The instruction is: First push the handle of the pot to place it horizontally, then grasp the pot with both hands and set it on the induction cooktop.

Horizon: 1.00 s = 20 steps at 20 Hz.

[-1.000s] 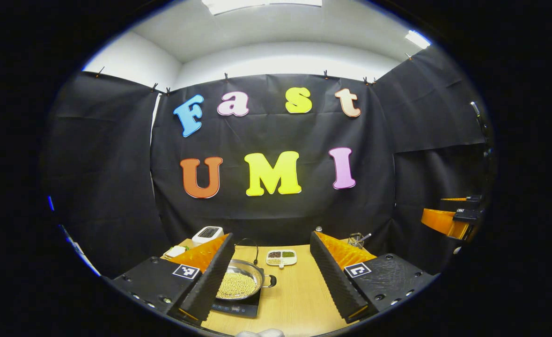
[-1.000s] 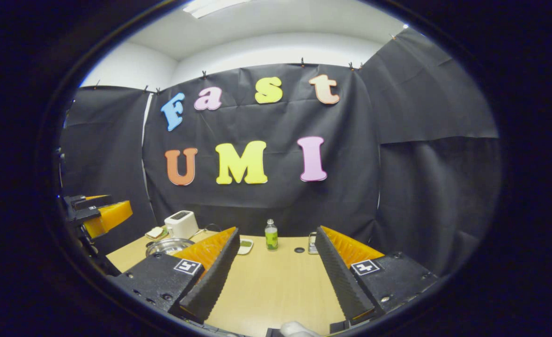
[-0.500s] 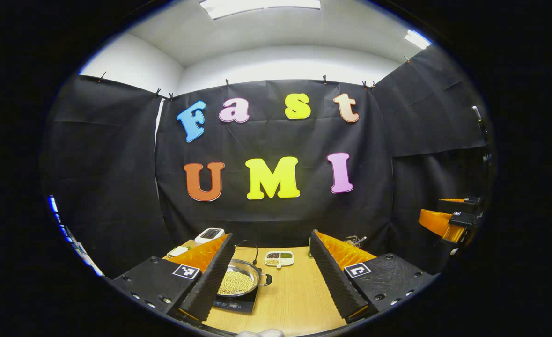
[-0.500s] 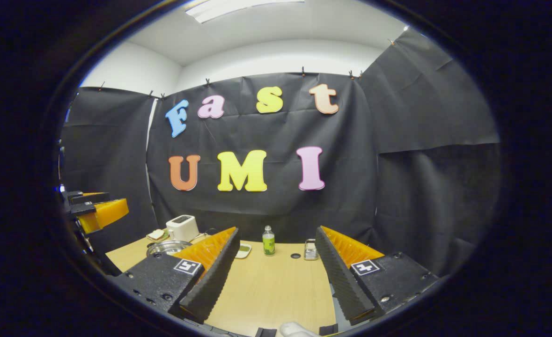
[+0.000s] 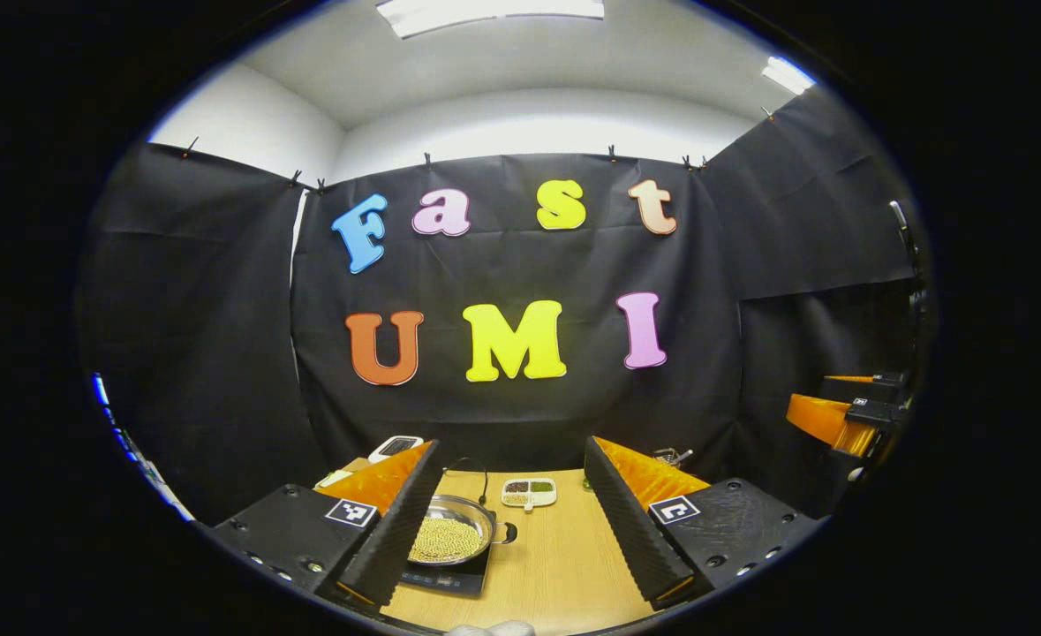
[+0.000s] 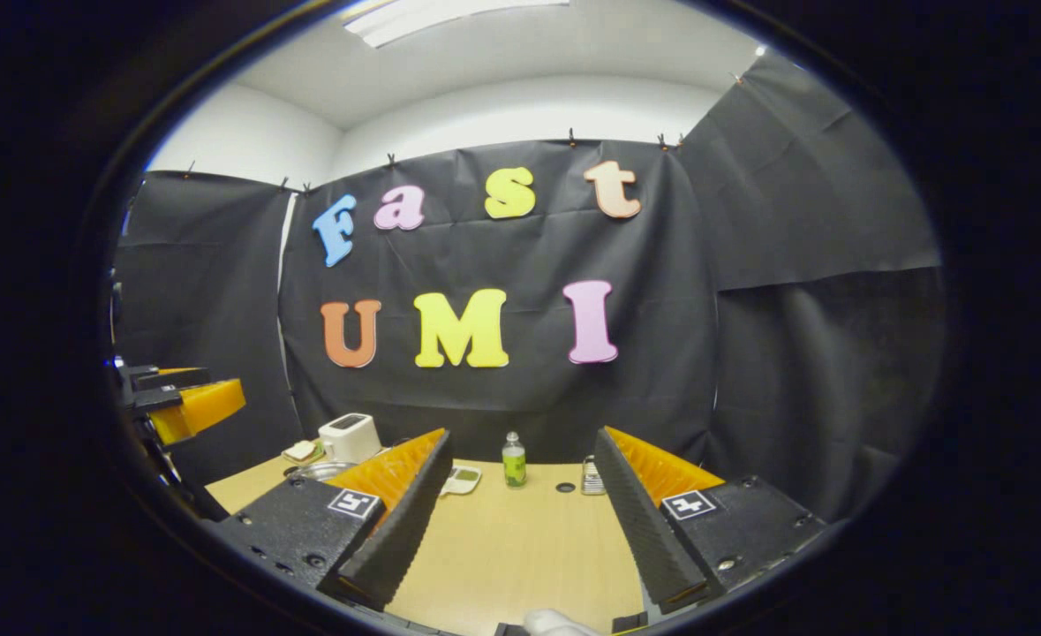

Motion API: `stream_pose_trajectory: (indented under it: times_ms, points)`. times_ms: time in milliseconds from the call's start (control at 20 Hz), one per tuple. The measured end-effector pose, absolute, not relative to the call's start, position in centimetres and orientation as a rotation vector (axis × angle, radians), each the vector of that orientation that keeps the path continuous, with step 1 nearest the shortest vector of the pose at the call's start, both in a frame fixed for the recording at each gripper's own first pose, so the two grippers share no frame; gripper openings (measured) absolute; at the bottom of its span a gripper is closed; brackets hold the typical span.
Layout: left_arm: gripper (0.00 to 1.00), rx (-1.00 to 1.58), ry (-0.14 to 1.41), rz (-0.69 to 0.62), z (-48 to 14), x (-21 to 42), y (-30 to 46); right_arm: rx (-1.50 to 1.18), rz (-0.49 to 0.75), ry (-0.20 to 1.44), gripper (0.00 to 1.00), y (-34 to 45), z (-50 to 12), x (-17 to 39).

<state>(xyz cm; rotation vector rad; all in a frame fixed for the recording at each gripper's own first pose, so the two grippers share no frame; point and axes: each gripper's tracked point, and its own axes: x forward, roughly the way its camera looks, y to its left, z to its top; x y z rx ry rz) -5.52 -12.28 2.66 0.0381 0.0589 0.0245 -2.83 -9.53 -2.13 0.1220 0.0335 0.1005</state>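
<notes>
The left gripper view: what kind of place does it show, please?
Probably a mock kitchen set up in a recording booth. A wooden table carries an induction cooktop with a steel pot of yellow beans on it, beside a toaster, and black cloth hangs as walls all around.

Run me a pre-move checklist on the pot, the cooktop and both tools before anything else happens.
1. Pot on the induction cooktop: ok, it sits on the black slab.
2. Bail handle laid horizontal: not ok, the thin wire loop arches up behind the pot.
3. Left tool free: ok, fingers spread wide, nothing between them, held back from the pot.
4. Right tool free: ok, fingers spread wide over bare table.
5. Pot contents: ok, the yellow beans lie inside the rim, none seen spilled.
6. Pot centred on the cooktop: cannot tell, the left tool's finger covers its left side.
</notes>
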Motion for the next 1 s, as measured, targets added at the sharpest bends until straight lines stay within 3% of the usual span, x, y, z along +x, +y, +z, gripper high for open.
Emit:
stream_pose_trajectory:
  times_ms: [1000]
  points:
    - [0.96,0.043,0.040,0.004,2.6,-4.0,-12.4,0.126,0.092,0.051,1.00,-9.4,-2.5,-2.0]
